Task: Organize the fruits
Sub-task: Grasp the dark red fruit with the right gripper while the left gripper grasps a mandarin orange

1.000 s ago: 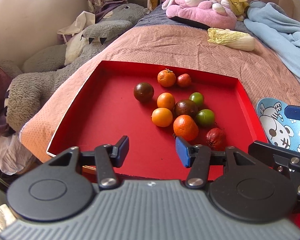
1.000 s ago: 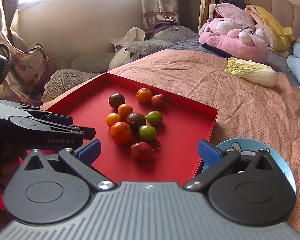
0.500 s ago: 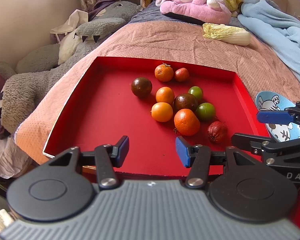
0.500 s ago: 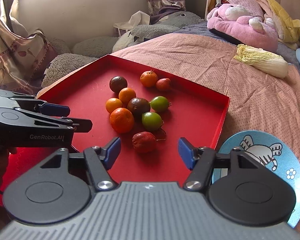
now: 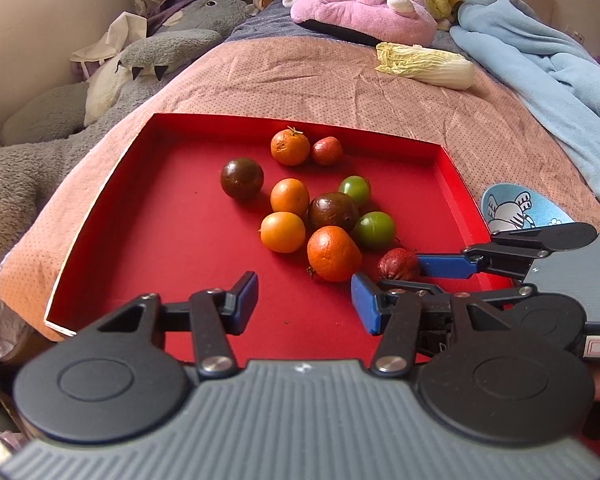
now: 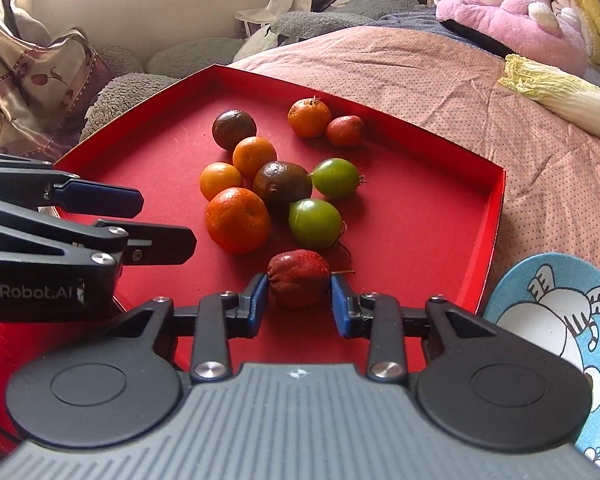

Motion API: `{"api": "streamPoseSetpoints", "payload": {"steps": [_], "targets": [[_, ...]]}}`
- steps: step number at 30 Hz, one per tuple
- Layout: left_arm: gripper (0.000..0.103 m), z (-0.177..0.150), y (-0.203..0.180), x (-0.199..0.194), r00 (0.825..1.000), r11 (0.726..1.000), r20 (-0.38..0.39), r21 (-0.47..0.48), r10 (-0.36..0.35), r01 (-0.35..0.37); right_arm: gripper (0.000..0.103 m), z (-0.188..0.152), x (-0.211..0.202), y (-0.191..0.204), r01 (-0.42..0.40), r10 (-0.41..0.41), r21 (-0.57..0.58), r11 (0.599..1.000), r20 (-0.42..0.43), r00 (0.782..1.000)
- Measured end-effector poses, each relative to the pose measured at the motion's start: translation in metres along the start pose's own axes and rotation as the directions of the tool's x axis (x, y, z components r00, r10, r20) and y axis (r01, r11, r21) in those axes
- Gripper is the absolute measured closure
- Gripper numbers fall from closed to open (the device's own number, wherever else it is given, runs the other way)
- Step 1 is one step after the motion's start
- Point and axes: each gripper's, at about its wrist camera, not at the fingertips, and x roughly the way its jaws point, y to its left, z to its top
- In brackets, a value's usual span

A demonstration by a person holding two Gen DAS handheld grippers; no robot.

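On the bed [image 6: 440,80], a red tray [image 6: 494,216] holds the fruit, and the right claw [image 6: 299,296] grips a wrinkled dark-red fruit [image 6: 298,278] at the tray's near edge, left claw [image 5: 304,300] wide.

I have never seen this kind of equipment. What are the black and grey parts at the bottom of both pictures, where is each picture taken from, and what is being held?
These are two hand-held grippers, each with a camera that looks forward along its two blue-tipped fingers. One picture comes from the left gripper, the other from the right gripper; each also sees the other from the side.

A red tray lies on a bed and holds small fruits: orange, green, dark brown and red ones. A blue plate lies beside it.

The right gripper's pads sit against both sides of a dark red fruit, which still rests on the tray. The left gripper is open and holds nothing.
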Motion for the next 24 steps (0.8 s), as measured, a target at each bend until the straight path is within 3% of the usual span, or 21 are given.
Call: {"api": "streamPoseSetpoints", "payload": {"steps": [8, 16, 17, 18, 24], "targets": [[0.049, 0.008, -0.014, 0.022, 1.0, 1.0, -0.026, 0.018, -0.015, 0.015, 0.063, -0.011, -0.016, -0.011, 0.007, -0.007, 0.032, 0.999, 0.01, 1.0], [0.05, 0.017, -0.017, 0.042, 0.998, 1.0, -0.058, -0.029, -0.006, 0.004, 0.063, -0.014, -0.016, -0.017, 0.008, -0.009, 0.058, 0.998, 0.018, 1.0], [0.052, 0.016, -0.016, 0.043, 0.998, 0.999, -0.061, -0.034, -0.002, 0.0, 0.063, -0.014, -0.015, -0.017, 0.009, -0.01, 0.059, 0.998, 0.017, 1.0], [0.06, 0.015, -0.015, 0.045, 0.998, 0.999, -0.069, -0.041, -0.002, -0.001, 0.063, -0.015, -0.015, -0.017, 0.009, -0.01, 0.059, 0.998, 0.016, 1.0], [0.063, 0.011, -0.011, 0.042, 0.998, 0.998, -0.057, -0.067, -0.015, 0.011, 0.063, -0.016, -0.014, -0.015, 0.01, -0.011, 0.06, 0.998, 0.015, 1.0]]}}
